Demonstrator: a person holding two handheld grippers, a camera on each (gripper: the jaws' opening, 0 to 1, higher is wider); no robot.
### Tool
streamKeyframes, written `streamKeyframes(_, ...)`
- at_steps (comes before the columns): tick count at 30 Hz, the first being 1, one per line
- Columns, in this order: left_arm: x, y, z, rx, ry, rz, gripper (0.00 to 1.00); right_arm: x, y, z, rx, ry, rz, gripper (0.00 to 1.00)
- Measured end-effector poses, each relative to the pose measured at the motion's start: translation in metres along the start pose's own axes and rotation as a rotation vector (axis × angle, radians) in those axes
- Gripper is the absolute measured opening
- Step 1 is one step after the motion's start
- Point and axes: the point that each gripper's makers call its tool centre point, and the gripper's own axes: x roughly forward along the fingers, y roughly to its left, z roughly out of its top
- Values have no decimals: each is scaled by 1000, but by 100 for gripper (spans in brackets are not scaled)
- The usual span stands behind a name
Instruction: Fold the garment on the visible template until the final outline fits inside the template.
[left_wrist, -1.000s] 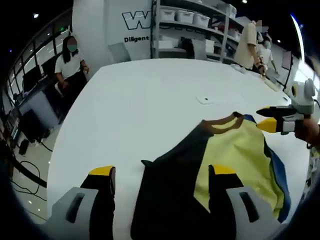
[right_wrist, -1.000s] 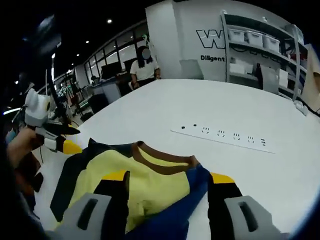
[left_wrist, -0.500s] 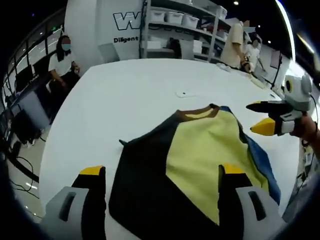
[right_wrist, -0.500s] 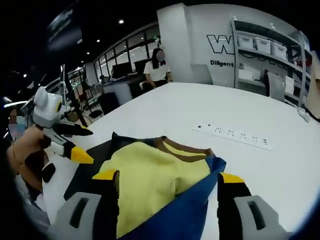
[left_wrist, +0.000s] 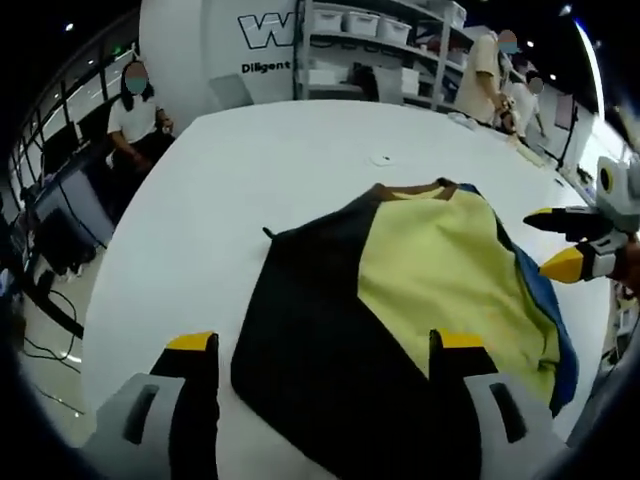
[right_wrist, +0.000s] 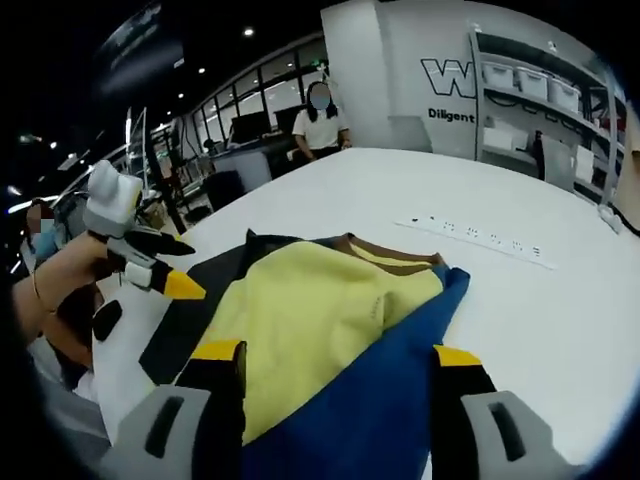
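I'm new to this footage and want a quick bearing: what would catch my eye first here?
The colour-blocked garment, black, yellow and blue with a brown collar, lies spread on the big white table. The left gripper and right gripper hang open at either side of it, touching nothing. A white power strip lies on the table beyond the collar.

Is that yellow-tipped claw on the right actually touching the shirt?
Apart. In the left gripper view the right gripper hangs open past the shirt's blue edge, with white table showing between them.
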Motion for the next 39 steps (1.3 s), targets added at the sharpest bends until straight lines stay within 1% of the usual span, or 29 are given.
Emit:
streamKeyframes(4, 3, 10, -11, -39, 11, 17, 75, -3, 7, -15, 25, 14, 3, 70)
streamKeyframes(7, 4, 14, -18, -54, 22, 25, 69, -3, 9, -21, 35, 14, -6, 67)
streamKeyframes(8, 4, 15, -20, -59, 24, 26, 66, -4, 9, -23, 38, 17, -10, 66)
streamKeyframes(9, 4, 16, -21, -65, 20, 23, 62, -4, 11, -25, 40, 19, -11, 65)
streamKeyframes(11, 5, 16, -23, -74, 18, 21, 55, -3, 13, -30, 43, 28, -16, 61)
streamKeyframes(12, 6, 16, -24, -76, 20, 22, 53, -2, 13, -34, 35, 35, -22, 58)
streamKeyframes(13, 6, 18, -24, -73, 20, 37, 52, -2, 13, -36, 32, 38, -30, 55)
streamKeyframes(15, 6, 19, -22, -63, 14, 39, 48, -1, 13, -40, 31, 46, -37, 50)
streamKeyframes(17, 6, 20, -22, -64, 11, 46, 43, 0, 11, -42, 43, 44, -48, 41)
streamKeyframes(19, 6, 26, -23, -46, 11, 81, 35, -1, 7, -44, 50, 47, -66, 33)
streamKeyframes(20, 6, 30, -23, -49, 10, 97, 32, -1, 6, -44, 48, 45, -74, 31)
streamKeyframes(22, 6, 33, -23, -52, 10, 118, 29, -2, 2, -44, 43, 47, -95, 24)
streamKeyframes(27, 8, 32, -21, -59, 1, 112, 19, -2, -2, -48, 32, 63, -110, 11)
streamKeyframes(29, 9, 31, -20, -67, -1, 109, 13, -2, -2, -47, 21, 57, -115, 1)
streamKeyframes(31, 10, 28, -19, -64, -5, 93, 7, -2, 0, -46, 2, 53, -113, 0)
streamKeyframes(35, 11, 27, -18, -51, -8, 94, 6, -2, 0, -46, -6, 56, -114, 0)
streamKeyframes(39, 11, 27, -18, -48, -8, 92, 5, -6, -3, -45, 13, 49, -109, 0)
